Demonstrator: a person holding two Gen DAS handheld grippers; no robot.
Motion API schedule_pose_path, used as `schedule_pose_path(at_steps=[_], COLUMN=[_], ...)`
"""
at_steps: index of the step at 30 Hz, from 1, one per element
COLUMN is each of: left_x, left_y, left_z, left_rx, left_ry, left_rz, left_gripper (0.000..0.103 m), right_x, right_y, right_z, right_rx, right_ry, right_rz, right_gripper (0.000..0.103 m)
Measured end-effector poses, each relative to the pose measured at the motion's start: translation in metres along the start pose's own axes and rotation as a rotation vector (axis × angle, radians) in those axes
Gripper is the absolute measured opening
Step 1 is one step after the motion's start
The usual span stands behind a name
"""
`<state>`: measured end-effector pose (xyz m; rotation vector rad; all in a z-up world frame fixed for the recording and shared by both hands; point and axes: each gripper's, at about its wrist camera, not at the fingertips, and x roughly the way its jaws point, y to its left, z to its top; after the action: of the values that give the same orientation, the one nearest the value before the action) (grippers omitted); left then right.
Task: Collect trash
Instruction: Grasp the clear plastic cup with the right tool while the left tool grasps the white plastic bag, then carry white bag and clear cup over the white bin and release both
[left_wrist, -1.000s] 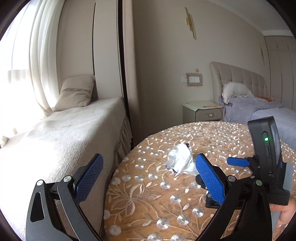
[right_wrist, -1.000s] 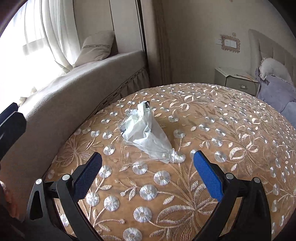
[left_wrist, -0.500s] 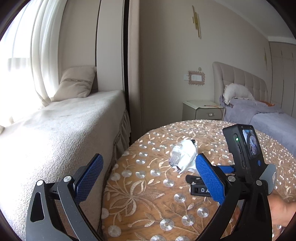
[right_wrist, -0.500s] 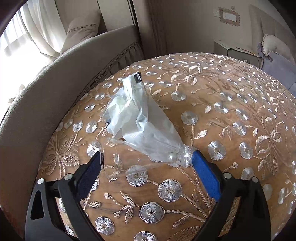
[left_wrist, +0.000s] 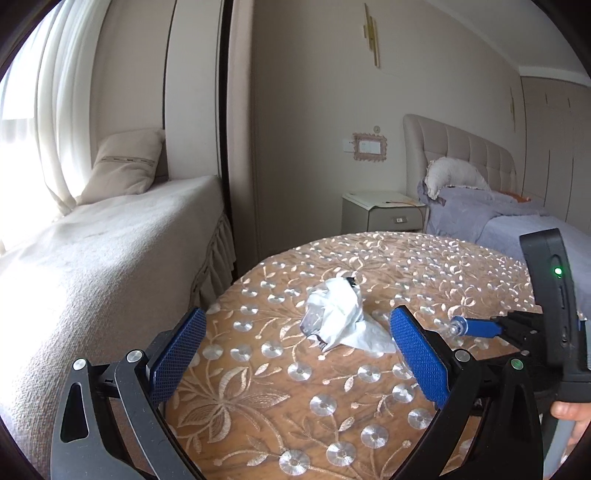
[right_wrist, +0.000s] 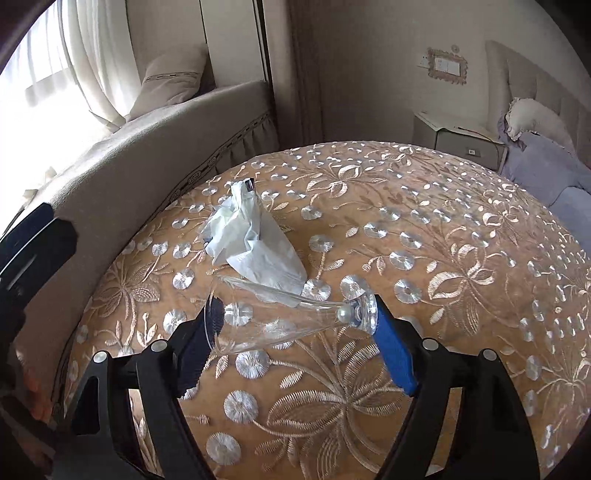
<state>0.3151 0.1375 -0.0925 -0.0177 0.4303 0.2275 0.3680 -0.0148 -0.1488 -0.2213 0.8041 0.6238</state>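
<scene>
A crumpled white wrapper lies on the round table with the embroidered cloth. In the right wrist view my right gripper is shut on a clear plastic goblet held sideways. Its rim is against the left pad and its foot against the right pad, just in front of the wrapper. The left wrist view shows that gripper's blue finger with the goblet's foot at its tip. My left gripper hovers open over the table's near edge, nothing between its fingers.
A beige window seat with a cushion runs along the left, close to the table. A nightstand and a bed with purple covers stand behind. A person's fingers hold the right gripper's handle.
The right gripper went forward around the goblet beside the wrapper, closed on it, then drew back with it. The left gripper drifted slightly, staying open.
</scene>
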Motion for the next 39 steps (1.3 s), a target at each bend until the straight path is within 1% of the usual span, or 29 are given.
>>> schedule_pose_path(at_steps=[3,5,10,13,15,18,20,21,22,23,24,27,29,31,35,37,39], left_x=[0.011,0.022,0.055,0.080,0.102,0.125,0.134,0.138,0.141,0.145,0.148,0.143,0.136,0.125,0.093,0.074,0.053], left_y=[-0.013,-0.018,-0.030,-0.037,-0.040,-0.041,-0.040,-0.040,-0.040,-0.039,-0.040,-0.045,-0.046,-0.047,-0.060,-0.069,-0.079], left_z=[0.006,0.010,0.018,0.018,0.017,0.013,0.011,0.009,0.007,0.004,0.000,-0.002,0.000,0.005,0.016,0.020,0.022], left_rx=[0.031,0.041,0.059,0.076,0.085,0.093,0.103,0.103,0.098,0.092,0.097,0.123,0.098,0.089,0.110,0.130,0.138], left_ry=[0.002,0.014,0.043,0.089,0.155,0.224,0.246,0.268,0.289,0.313,0.328,0.309,0.287,0.258,0.185,0.152,0.121], left_rz=[-0.017,-0.040,-0.068,-0.065,-0.042,-0.041,-0.033,-0.042,-0.061,-0.071,-0.071,-0.075,-0.088,-0.085,-0.076,-0.066,-0.071], left_gripper=[0.098,0.098,0.098,0.098,0.098,0.098,0.096,0.081,0.061,0.052,0.047,0.040,0.039,0.038,0.036,0.035,0.035], right_x=[-0.008,-0.010,-0.008,-0.006,-0.007,-0.008,-0.008,-0.008,-0.009,-0.009,-0.010,-0.015,-0.021,-0.028,-0.053,-0.071,-0.089], right_y=[-0.005,-0.007,-0.016,-0.023,-0.026,-0.027,-0.025,-0.024,-0.023,-0.023,-0.022,-0.023,-0.024,-0.026,-0.030,-0.033,-0.036], right_z=[-0.004,-0.005,-0.008,-0.012,-0.013,-0.014,-0.015,-0.015,-0.015,-0.016,-0.016,-0.015,-0.016,-0.017,-0.022,-0.026,-0.031], right_rx=[-0.006,-0.017,-0.029,-0.014,-0.016,-0.025,-0.031,-0.033,-0.034,-0.037,-0.038,-0.033,-0.030,-0.021,-0.013,-0.010,-0.008], right_ry=[-0.009,-0.023,-0.005,0.007,-0.001,-0.003,0.004,0.002,0.001,0.002,0.000,-0.010,-0.021,-0.029,-0.062,-0.086,-0.113], right_rz=[0.007,-0.004,-0.015,-0.008,-0.016,-0.012,0.000,0.003,0.008,0.012,0.014,0.016,0.008,0.006,-0.012,-0.024,-0.043], right_gripper=[0.079,0.079,0.079,0.079,0.079,0.079,0.079,0.079,0.079,0.079,0.079,0.079,0.079,0.079,0.079,0.079,0.079])
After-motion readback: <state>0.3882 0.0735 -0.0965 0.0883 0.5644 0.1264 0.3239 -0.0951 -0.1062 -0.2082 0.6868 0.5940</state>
